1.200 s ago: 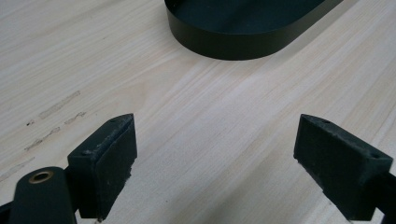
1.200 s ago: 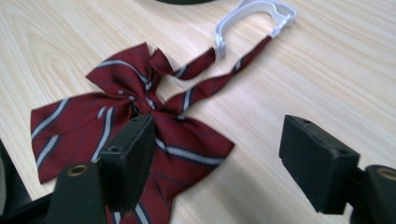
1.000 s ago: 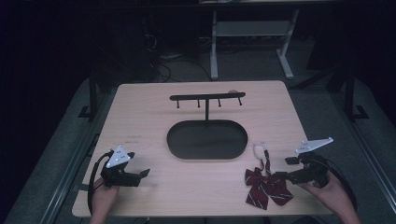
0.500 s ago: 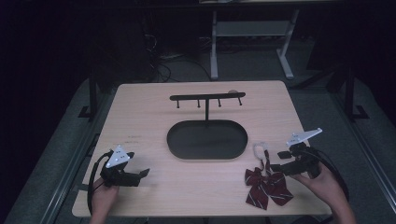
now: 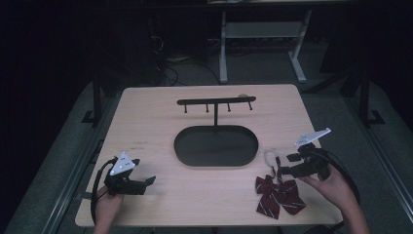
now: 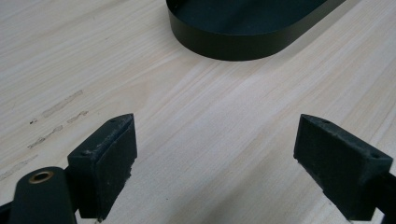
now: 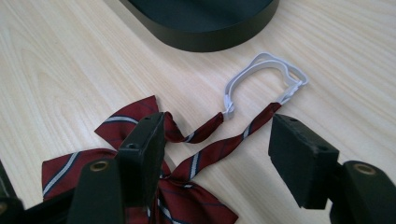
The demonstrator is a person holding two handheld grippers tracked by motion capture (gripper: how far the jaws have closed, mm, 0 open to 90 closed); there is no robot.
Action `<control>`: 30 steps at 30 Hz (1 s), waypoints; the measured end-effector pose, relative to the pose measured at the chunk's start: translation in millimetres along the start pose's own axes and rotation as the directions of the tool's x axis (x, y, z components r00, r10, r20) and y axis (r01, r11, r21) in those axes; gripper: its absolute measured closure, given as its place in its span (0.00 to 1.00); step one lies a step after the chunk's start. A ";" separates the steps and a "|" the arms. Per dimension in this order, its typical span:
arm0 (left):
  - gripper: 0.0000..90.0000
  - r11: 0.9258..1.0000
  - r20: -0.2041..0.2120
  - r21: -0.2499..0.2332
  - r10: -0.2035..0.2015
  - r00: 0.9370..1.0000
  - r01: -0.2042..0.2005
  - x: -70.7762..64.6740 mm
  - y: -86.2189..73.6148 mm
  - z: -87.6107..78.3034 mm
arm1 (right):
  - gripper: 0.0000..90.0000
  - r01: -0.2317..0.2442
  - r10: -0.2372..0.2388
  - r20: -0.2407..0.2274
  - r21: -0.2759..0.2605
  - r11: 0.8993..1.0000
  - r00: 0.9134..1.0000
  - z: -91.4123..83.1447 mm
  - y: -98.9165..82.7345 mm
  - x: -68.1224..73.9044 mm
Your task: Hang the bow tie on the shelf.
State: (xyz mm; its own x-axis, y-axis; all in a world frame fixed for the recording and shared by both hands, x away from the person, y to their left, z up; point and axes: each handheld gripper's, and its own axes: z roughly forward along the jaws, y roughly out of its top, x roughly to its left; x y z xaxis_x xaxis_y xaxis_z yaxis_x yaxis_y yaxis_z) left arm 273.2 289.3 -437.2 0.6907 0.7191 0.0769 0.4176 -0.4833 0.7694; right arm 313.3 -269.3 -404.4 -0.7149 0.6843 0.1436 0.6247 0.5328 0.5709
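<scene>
The right gripper (image 5: 288, 164), jaws open, straddles the straps of the maroon striped fabric bow tie (image 7: 187, 163) at lower right, apparently poised to grasp, while the left gripper (image 5: 146, 183), jaws open and empty, rests idle at lower left.

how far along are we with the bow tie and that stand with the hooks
Nothing looks done: the bow tie lies flat on the table, and the stand's hooks are bare. In hand: the right gripper is open over the tie's straps. The left gripper is open, idle. Gripping and hanging presumably remain.
</scene>
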 end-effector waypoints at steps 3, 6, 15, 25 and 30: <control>0.15 1.000 0.000 -0.001 0.000 1.000 0.000 -0.1 0.1 0.1 | 0.41 0.004 -0.004 0.004 0.002 1.000 1.000 -0.4 2.7 -1.2; 0.15 1.000 0.000 0.000 0.000 1.000 0.000 -0.1 0.1 0.0 | 0.41 0.006 -0.006 0.009 0.007 1.000 1.000 -0.6 5.3 -2.2; 0.15 1.000 0.003 -0.007 -0.006 1.000 0.006 -0.9 0.0 -0.5 | 0.46 0.002 -0.003 0.034 0.034 0.999 0.999 4.6 18.1 -5.3; 0.15 1.000 0.005 -0.005 -0.003 1.000 0.003 -0.2 0.2 -1.2 | 0.49 -0.011 0.005 0.065 0.087 0.996 0.998 19.3 34.0 -11.2; 0.15 1.000 0.006 -0.004 -0.008 1.000 0.008 -0.6 0.0 -0.3 | 0.51 -0.032 0.023 0.085 0.106 0.994 0.996 26.0 37.0 -17.9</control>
State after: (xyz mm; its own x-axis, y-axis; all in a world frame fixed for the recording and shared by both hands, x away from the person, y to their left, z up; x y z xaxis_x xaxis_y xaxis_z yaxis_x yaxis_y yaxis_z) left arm 272.6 289.0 -437.0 0.6907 0.7201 0.0668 0.4209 -0.4754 0.7725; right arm 357.4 -248.9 -407.0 -0.6712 0.7361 0.0876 0.6768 0.5604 0.4774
